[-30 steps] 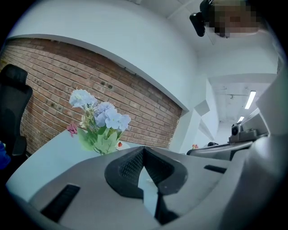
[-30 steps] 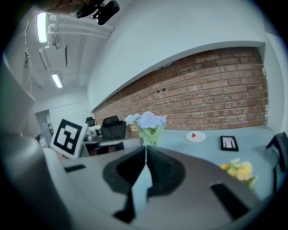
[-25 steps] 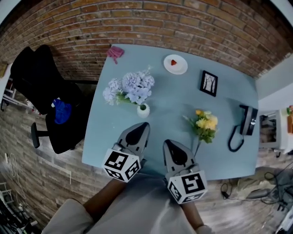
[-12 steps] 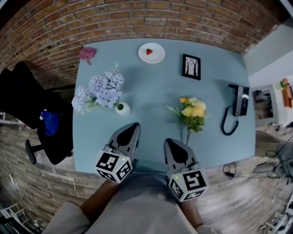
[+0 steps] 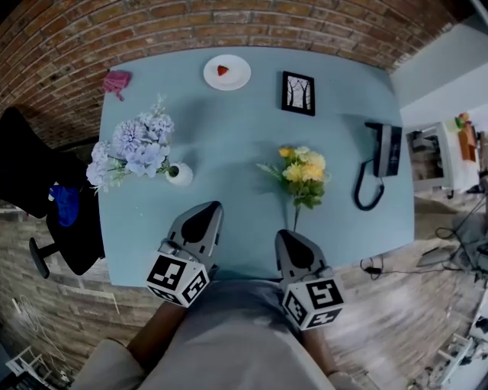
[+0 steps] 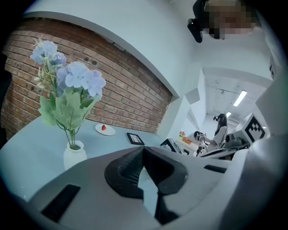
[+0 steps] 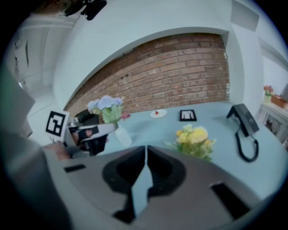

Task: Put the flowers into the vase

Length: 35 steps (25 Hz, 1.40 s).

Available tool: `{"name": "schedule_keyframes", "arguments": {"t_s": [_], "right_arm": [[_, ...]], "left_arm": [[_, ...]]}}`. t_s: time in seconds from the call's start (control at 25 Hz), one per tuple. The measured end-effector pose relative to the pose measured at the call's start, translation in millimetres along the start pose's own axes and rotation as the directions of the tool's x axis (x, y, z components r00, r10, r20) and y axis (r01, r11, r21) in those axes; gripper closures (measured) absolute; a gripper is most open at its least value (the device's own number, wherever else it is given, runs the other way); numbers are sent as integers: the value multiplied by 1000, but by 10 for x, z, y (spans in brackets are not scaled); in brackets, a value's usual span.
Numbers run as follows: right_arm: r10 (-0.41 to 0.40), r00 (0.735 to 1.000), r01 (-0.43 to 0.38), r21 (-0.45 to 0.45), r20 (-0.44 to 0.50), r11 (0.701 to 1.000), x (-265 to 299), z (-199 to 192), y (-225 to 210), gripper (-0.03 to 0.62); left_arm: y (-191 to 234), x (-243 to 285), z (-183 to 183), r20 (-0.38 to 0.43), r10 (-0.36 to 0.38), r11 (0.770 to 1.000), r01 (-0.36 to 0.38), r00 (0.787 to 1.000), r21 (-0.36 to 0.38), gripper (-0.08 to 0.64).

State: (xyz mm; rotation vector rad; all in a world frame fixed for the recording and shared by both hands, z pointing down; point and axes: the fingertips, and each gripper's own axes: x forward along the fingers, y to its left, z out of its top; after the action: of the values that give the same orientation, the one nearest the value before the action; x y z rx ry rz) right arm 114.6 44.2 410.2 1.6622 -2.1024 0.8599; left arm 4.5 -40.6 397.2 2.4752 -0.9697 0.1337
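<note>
The left gripper [image 5: 207,209] and right gripper [image 5: 289,237], each bearing black-and-white square markers, hang over the worktop's [image 5: 244,129] near edge, jaws together and empty. Beyond the right gripper, the yellow flowers [image 5: 303,172] lie on the worktop. Further left stands the white vase [image 5: 181,174], holding blue flowers [image 5: 136,146].

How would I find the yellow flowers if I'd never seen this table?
Look at the big blue table by the brick wall. Left of the black phone lies a yellow bunch. Unlike the blue flowers in the white vase, it lies loose.
</note>
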Motion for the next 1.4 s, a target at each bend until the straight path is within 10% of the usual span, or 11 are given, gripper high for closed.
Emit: {"name": "schedule_keyframes", "arguments": {"t_s": [0.8, 1.4], "right_arm": [[-159, 983, 163, 41, -95, 986, 125, -191, -686, 565], [-109, 959, 159, 177, -263, 971, 431, -652, -1091, 468]], "left_arm": [[-636, 509, -260, -109, -183, 982, 188, 977, 36, 548], [-679, 575, -485, -185, -205, 977, 212, 961, 17, 548]]}}
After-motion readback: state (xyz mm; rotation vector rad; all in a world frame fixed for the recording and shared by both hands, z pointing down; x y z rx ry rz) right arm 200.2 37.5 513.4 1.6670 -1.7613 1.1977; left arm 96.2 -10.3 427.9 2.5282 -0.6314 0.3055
